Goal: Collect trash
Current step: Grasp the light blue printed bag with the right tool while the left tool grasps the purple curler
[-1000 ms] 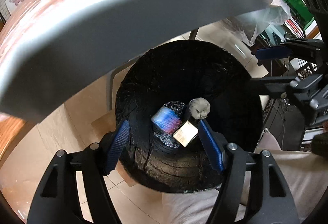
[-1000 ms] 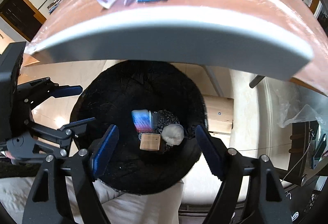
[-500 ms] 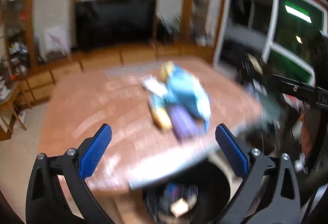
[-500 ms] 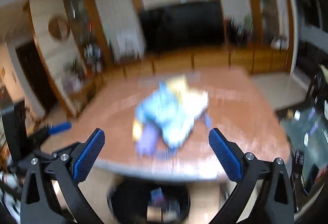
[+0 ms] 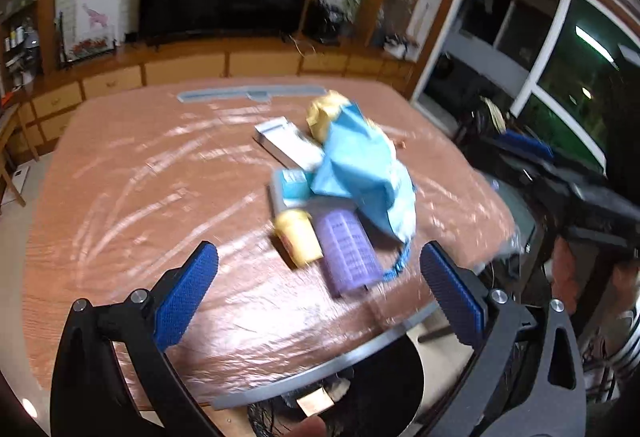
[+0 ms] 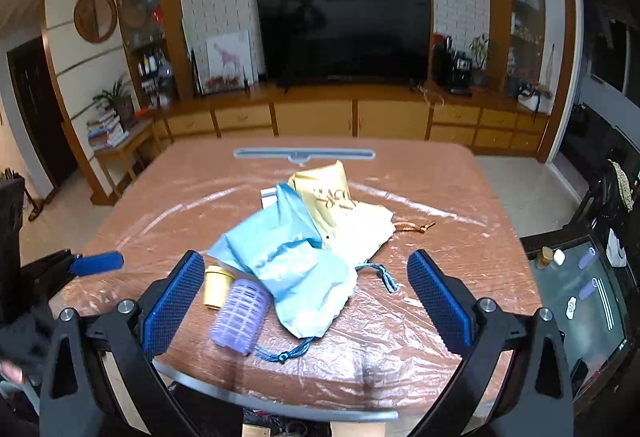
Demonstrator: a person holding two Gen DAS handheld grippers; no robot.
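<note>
Right wrist view: purple roller (image 6: pixel 240 313) lies between both grippers' wide-open, empty fingers (image 6: pixel 170 303).

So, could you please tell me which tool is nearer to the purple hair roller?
Hard to separate, but probably the right. The right tool has the purple hair roller beside its left finger, open. The left tool has it just ahead, toward its right finger, also open.

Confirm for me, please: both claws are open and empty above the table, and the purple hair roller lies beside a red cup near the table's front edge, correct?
Nearly. The cup next to the purple hair roller is yellow, not red, as the right wrist view shows. The rest holds: the left claw and right claw are both open and empty above the table, and the roller lies near its front edge.
</note>
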